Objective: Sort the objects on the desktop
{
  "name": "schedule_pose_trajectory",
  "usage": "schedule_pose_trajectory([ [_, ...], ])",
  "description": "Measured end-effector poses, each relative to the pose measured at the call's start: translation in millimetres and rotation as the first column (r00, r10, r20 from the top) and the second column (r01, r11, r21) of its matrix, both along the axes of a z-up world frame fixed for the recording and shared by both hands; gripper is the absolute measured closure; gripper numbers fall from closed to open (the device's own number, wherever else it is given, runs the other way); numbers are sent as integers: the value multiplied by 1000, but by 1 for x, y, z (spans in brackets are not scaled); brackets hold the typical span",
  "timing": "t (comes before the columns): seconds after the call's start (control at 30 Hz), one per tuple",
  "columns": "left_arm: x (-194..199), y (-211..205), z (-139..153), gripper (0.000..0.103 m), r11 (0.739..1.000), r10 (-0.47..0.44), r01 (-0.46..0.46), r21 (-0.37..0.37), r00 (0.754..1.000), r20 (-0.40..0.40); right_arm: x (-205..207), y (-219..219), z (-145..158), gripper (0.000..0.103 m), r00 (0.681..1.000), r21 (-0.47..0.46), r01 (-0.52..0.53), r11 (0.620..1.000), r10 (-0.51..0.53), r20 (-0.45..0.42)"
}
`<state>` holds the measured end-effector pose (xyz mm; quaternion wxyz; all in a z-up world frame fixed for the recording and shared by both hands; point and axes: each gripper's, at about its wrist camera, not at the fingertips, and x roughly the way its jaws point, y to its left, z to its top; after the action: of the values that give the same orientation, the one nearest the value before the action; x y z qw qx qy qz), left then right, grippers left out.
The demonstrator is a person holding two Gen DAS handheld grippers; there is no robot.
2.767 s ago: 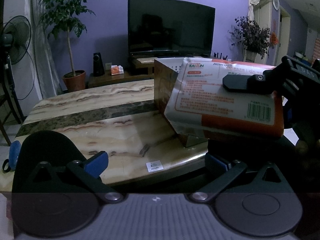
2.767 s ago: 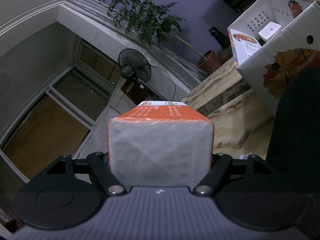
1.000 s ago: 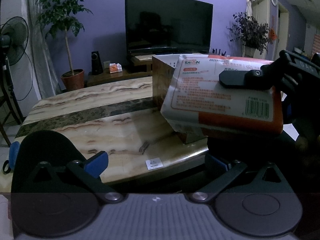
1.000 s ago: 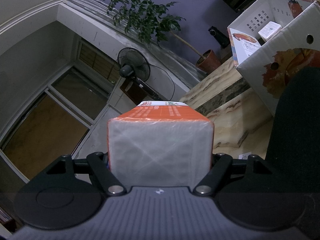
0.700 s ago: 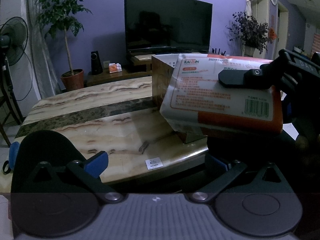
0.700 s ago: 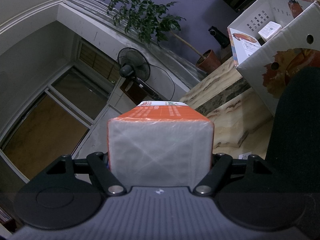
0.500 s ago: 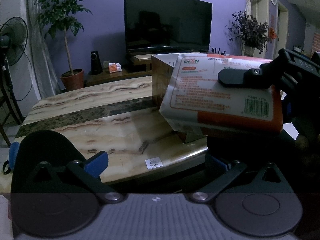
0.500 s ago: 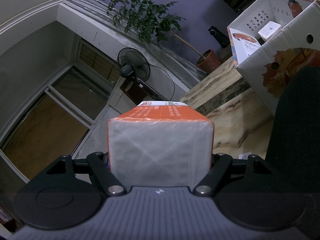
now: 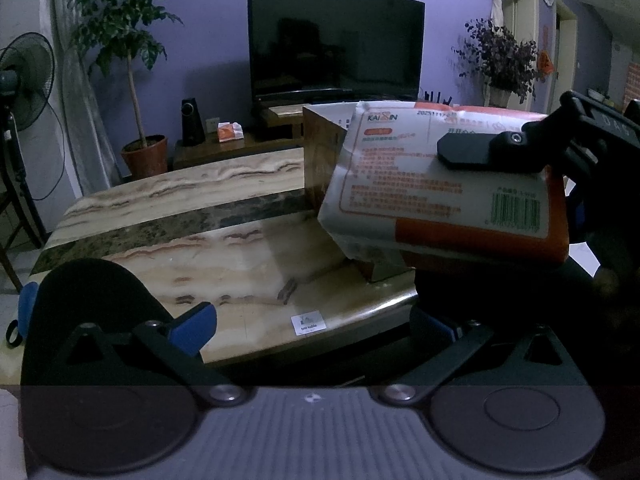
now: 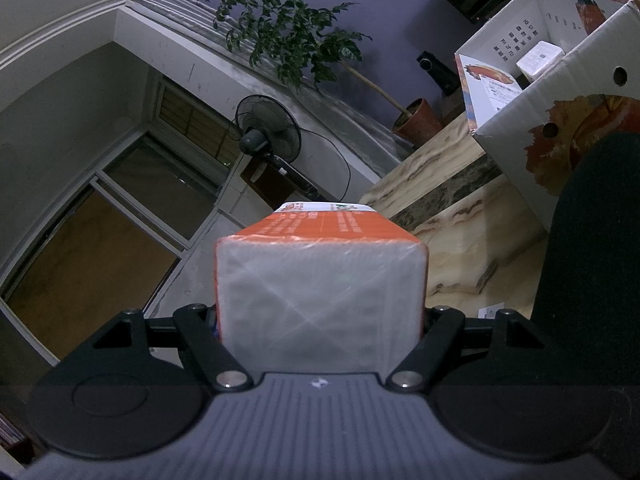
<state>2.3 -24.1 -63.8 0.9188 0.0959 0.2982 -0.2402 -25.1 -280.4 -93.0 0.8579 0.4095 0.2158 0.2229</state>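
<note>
A white and orange tissue pack point(image 10: 320, 292) sits lengthwise between the fingers of my right gripper point(image 10: 320, 320), which is shut on it. In the left wrist view the same pack point(image 9: 432, 184) hangs tilted above the table's near right corner, with one black finger point(image 9: 468, 152) of the right gripper pressed on its top face. An open cardboard box point(image 10: 560, 100) stands on the marble table point(image 9: 200, 248) just behind the pack, and a small white box point(image 10: 540, 58) lies inside it. My left gripper point(image 9: 314, 326) is open at the table's front edge, its blue pads point(image 9: 192, 328) holding nothing.
A small white label point(image 9: 307, 323) is stuck near the table's front edge. A dark rounded shape point(image 9: 92, 292) rises at the near left of the table. Beyond the table are a TV point(image 9: 336, 40), a potted plant point(image 9: 144, 156) and a standing fan point(image 9: 24, 80).
Since the earliest frames the pack has shifted very slightly left in the left wrist view. Over the last second nothing moves and the grip is unchanged.
</note>
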Motion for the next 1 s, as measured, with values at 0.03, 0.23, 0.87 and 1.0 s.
schedule_pose_trajectory([
  [0.03, 0, 0, -1, 1, 1000, 1, -1, 4, 1000, -3, 0, 0, 0, 25, 1000, 0, 0, 1000, 0, 0],
  [0.23, 3, -2, -4, 1, 1000, 14, -14, 25, 1000, -16, 0, 0, 1, 25, 1000, 1, 0, 1000, 0, -1],
  [0.87, 8, -5, -9, 1, 997, 41, -38, 71, 998, -40, 0, 0, 0, 25, 1000, 1, -3, 1000, 3, -4],
  [1.0, 7, -5, -8, 1, 997, 42, -38, 74, 998, -44, 1, 0, 0, 25, 1000, 1, -3, 1000, 3, -5],
])
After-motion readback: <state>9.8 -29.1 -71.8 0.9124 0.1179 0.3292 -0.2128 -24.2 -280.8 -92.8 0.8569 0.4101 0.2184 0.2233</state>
